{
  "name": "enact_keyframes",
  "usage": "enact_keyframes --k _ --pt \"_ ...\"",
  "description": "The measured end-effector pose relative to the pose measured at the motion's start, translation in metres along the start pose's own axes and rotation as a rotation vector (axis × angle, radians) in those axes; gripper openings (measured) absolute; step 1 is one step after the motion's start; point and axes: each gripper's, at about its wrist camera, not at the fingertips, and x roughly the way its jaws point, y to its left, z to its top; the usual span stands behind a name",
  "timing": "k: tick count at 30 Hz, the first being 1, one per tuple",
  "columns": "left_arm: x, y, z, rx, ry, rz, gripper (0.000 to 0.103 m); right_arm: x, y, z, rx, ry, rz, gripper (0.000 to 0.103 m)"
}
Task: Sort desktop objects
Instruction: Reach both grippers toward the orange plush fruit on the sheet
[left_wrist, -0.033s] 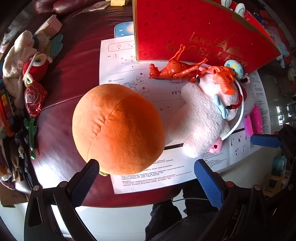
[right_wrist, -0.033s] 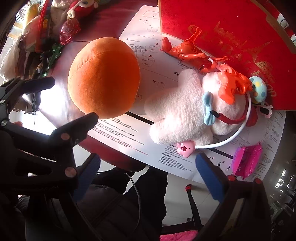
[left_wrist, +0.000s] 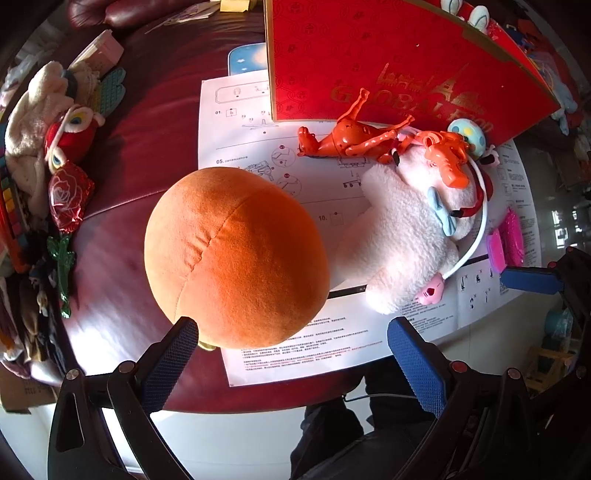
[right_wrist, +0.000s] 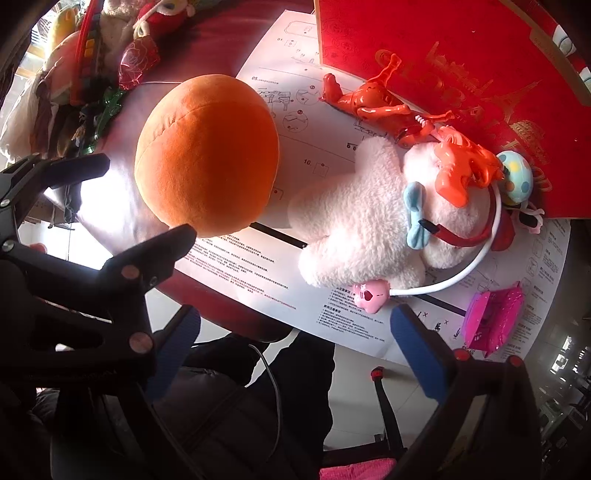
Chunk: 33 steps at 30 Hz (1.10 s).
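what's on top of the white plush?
An orange plastic toy lies on the white plush, and a white headband loops around it. The plush's face is covered.

- One orange plush ball (left_wrist: 236, 258) is being seen ahead of the left gripper (left_wrist: 291, 358).
- One white plush toy (left_wrist: 406, 236) is being seen beyond.
- Two orange plastic toys are being counted: dinosaur (left_wrist: 351, 138), gun (left_wrist: 447, 158).
- One pink packet (right_wrist: 491, 317) is being seen.

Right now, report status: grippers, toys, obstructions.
Left gripper open, nothing held, orange plush ball just ahead. Right gripper open, nothing held, near white plush toy. Headband draped around white plush toy.
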Motion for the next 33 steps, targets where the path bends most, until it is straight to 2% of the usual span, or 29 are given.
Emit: enact_keyframes --k 15,20,27,33 --pt "0.003 0.017 0.001 0.015 -0.001 -0.012 0.102 0.002 0.004 0.004 0.004 0.01 -0.02 0.103" --pt "0.012 0.047 -0.006 0.027 -0.014 0.039 0.102 0.009 0.005 0.005 0.008 0.018 -0.018 0.103" --pt "0.037 0.102 -0.02 -0.019 -0.006 0.121 0.102 0.024 0.01 0.012 -0.003 0.057 -0.004 0.103" --pt "0.066 0.135 -0.038 -0.026 0.037 0.153 0.102 0.03 0.021 0.034 -0.033 0.061 -0.006 0.103"
